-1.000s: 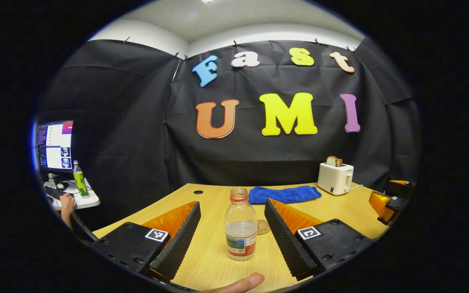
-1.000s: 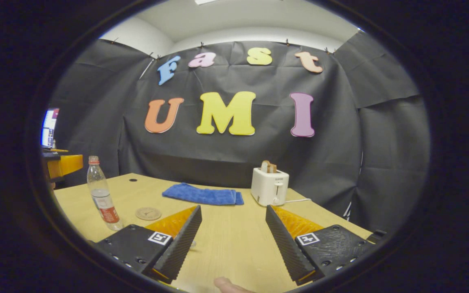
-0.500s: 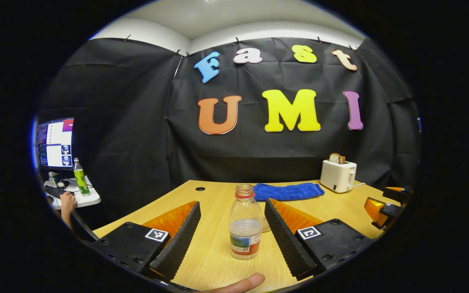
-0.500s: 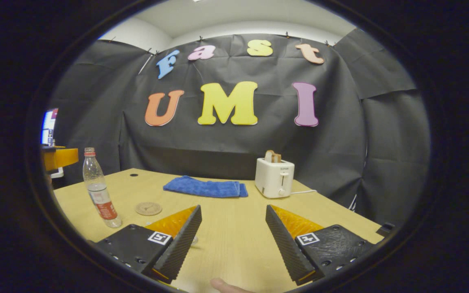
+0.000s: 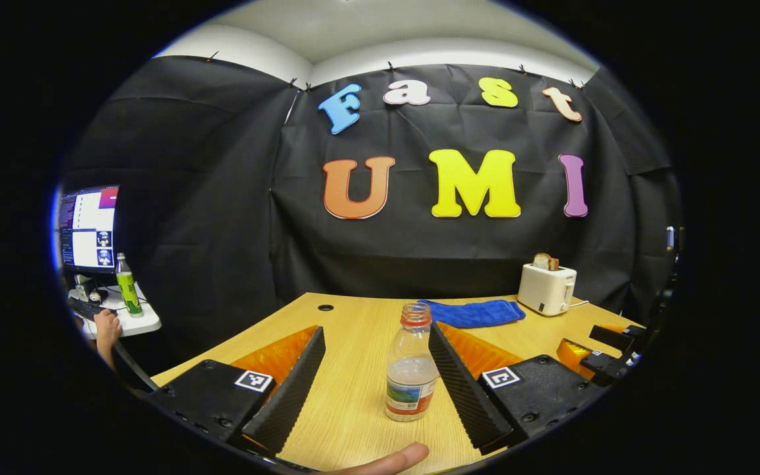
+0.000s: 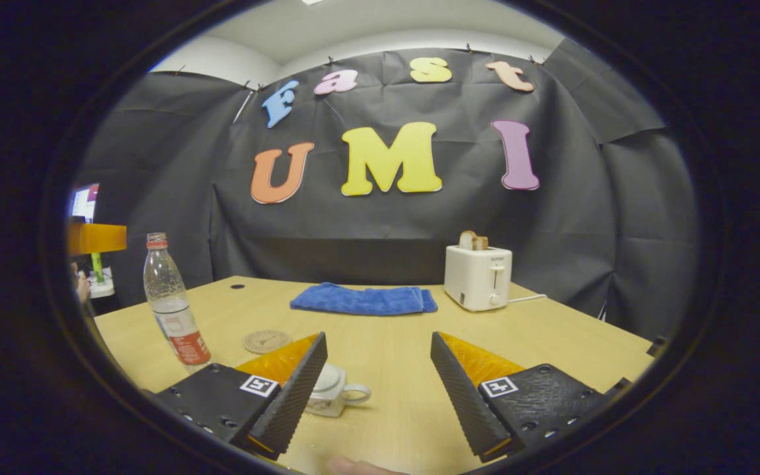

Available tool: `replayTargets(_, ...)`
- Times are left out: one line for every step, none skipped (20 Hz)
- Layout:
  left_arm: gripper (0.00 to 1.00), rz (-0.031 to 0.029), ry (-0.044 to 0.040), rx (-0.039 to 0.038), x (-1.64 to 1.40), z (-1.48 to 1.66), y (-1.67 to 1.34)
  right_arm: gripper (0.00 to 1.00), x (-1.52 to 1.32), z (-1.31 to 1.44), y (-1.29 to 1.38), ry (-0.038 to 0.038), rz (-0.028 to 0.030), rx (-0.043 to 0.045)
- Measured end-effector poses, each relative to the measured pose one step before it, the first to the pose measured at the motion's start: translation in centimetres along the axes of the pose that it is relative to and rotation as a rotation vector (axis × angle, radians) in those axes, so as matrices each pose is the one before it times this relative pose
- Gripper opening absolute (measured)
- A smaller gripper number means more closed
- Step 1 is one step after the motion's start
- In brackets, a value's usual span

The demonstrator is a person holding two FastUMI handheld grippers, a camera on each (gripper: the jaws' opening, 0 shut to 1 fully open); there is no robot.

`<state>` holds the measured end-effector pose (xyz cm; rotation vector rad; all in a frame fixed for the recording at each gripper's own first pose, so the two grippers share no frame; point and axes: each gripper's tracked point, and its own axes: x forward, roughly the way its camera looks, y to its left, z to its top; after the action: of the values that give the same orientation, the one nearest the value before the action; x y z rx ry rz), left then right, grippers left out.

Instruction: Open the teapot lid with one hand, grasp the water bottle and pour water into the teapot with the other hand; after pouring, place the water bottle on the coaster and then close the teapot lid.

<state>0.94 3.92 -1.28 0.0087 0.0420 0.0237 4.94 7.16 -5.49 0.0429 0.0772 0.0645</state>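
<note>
The light wooden desk carries a clear plastic water bottle with a red cap, a round wooden coaster, a small white teapot (partly hidden), a folded blue towel and a white toaster.

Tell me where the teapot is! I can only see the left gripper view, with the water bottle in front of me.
Observer: In the right gripper view, a small white teapot sits on the table close to the right gripper, half hidden behind one finger.
Operator: Is there a coaster for the bottle?
Observer: Yes, a round coaster lies flat beyond the teapot, near the water bottle but not touching it.
Operator: Is that gripper holding anything?
Observer: No, its jaws stand wide open with nothing between them.
</note>
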Motion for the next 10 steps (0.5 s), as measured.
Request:
replayTargets(0.99,-0.00461,-0.00334,0.00742,-0.035,0.156,0.15,0.95,0.493,-0.298,0.626,0.00822,-0.0043,-0.00182)
replayTargets(0.99,0.00266,-0.00181,0.00503,0.029,0.043,0.208,0.95,0.539,-0.272,0.551,0.00773,-0.01132,-0.0029)
replayTargets(0.99,0.00645,0.0003,0.0036,0.073,-0.059,0.424,0.95,0.501,-0.209,0.62,0.00523,-0.00629,-0.00151)
replayTargets(0.99,0.00494,0.0012,0.00297,0.06,-0.02,0.277,0.96,0.533,-0.281,0.803,0.00785,0.00465,-0.00548)
replayTargets(0.99,0.00176,0.00207,-0.00008,0.014,-0.064,0.256,0.97,0.5,-0.464,0.642,0.01049,-0.00077,-0.01409)
replayTargets(0.99,-0.00293,-0.00003,-0.00001,0.019,-0.049,0.046,0.97,0.609,-0.492,0.457,0.0103,-0.00713,-0.01395)
replayTargets(0.99,-0.00366,-0.00266,0.00268,-0.092,0.033,-0.035,0.94,0.265,-0.321,0.265,0.00651,-0.00442,-0.00542)
replayTargets(0.99,-0.00149,-0.00235,0.00422,-0.017,0.078,-0.064,0.91,0.08,-0.167,0.215,0.00238,0.00007,-0.00467)
replayTargets(0.99,0.00028,-0.00233,0.00314,0.128,-0.021,0.102,0.8,0.028,0.009,0.132,-0.00437,-0.00597,-0.0066)
replayTargets(0.99,-0.0014,-0.00122,0.00305,0.032,-0.008,-0.073,0.7,0.267,-0.066,0.212,-0.00061,0.00241,-0.00618)
